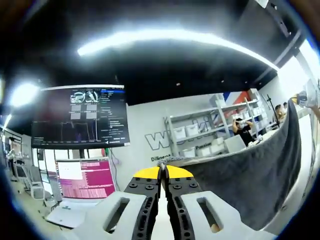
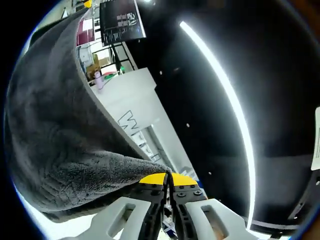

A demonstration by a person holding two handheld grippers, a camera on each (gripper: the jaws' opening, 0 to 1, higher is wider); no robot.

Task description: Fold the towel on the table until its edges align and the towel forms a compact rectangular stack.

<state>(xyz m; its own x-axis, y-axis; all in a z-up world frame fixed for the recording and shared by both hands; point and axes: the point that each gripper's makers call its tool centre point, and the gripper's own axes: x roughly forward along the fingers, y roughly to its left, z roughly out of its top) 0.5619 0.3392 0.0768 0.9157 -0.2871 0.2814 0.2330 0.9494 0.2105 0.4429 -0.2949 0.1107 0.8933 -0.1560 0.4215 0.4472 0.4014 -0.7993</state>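
Left gripper (image 1: 163,169): jaws closed, pinching a corner of the dark grey terry towel (image 1: 250,180). Right gripper (image 2: 167,176): jaws closed on another corner of the towel (image 2: 60,145). Towel hangs lifted between both grippers, sagging, before the wall-mounted monitor (image 1: 80,116).

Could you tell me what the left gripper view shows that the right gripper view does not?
Left gripper view alone: an open laptop with a pink screen, white shelving with bins, and a person beside it.

Right gripper view alone: a long ceiling light strip running down the frame.

Both: the grey towel stretched between the left gripper and right gripper, each pinching a corner, and a dark monitor.
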